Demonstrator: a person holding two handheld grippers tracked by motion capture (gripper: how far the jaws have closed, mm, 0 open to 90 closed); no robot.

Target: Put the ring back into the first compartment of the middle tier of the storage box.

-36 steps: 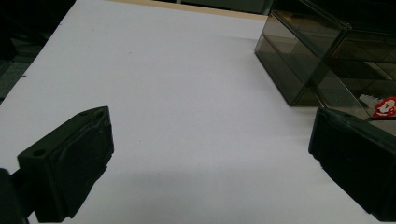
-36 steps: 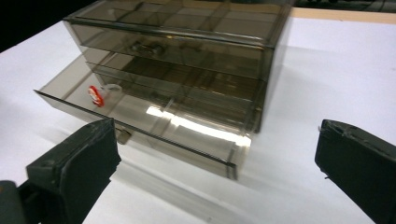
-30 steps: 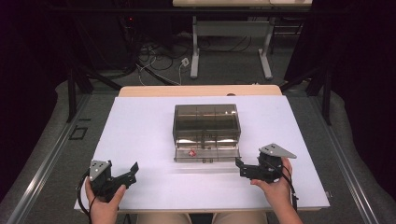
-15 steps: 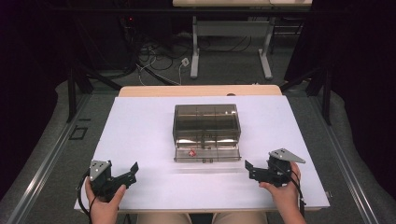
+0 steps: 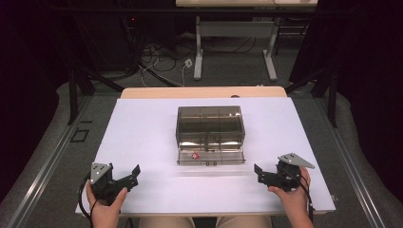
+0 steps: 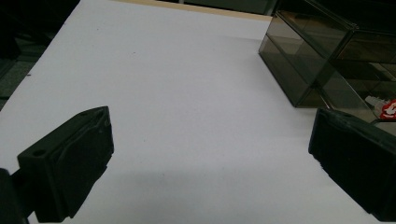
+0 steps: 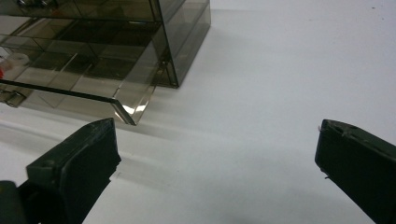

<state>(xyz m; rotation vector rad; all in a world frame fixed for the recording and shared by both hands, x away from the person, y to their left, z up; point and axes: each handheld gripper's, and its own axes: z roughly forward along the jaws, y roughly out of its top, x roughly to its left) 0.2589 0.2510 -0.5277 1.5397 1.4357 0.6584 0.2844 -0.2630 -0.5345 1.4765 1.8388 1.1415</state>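
**Grippers wide open on either side of the smoky box**

Box (image 5: 210, 128) of smoky clear plastic sits at the centre of the high view, on the white worktop (image 5: 142, 128). Its drawer (image 5: 211, 155) is pulled out toward the bottom of the frame, and a small red-and-white piece (image 5: 194, 155) lies in the drawer's left part.

The left gripper (image 5: 134, 173) rests in the lower left of the high view, held in a hand (image 5: 105, 209) close to the worktop's near edge. Its jaws stand wide apart and grip nothing. In the left gripper view the box (image 6: 322, 56) fills the upper right, and bare white surface runs between the jaws up to the far edge at the top of the frame.

The right gripper (image 5: 259, 172) lies in the lower right of the high view, held in the other hand (image 5: 291, 197), near the near edge and not far from the worktop's right edge. Its jaws are also spread wide and empty. In the right gripper view the drawer's front corner (image 7: 126, 112) juts into the left half, just above the left jaw but clear of it; the box (image 7: 140, 42) occupies the upper left.

Open white surface separates each gripper from the box, with broad free strips to the left and right of the box and a band between the drawer front and the near edge.
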